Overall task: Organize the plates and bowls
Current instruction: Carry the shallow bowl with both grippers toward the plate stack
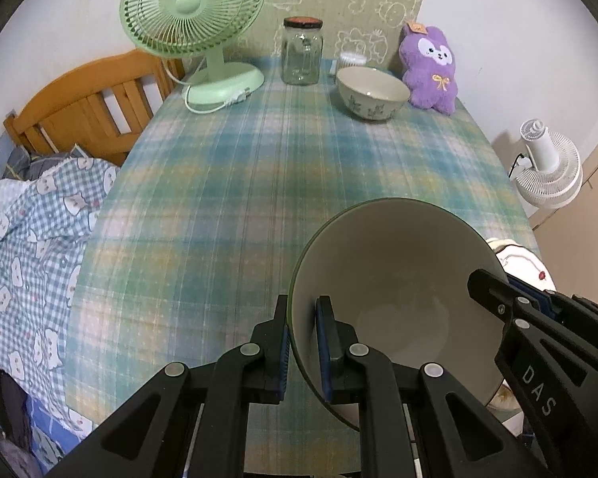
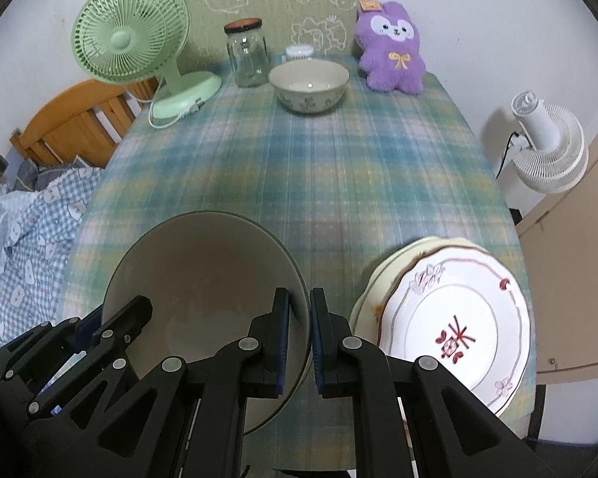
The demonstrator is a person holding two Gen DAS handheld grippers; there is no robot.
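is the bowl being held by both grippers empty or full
Empty. The grey bowl shows a bare inside down to its bottom, while the left gripper and right gripper clamp opposite rims.

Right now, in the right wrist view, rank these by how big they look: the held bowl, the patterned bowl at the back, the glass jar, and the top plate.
1. Held bowl, nearest the camera, so inflated.
2. Top plate, close in size; order unsure.
3. Patterned bowl.
4. Glass jar.

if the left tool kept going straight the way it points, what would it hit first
Probably the tablecloth: the left tool, clamped on the big bowl's rim, points steeply down at bare cloth. The bowl it carries might touch first; depth is unclear.
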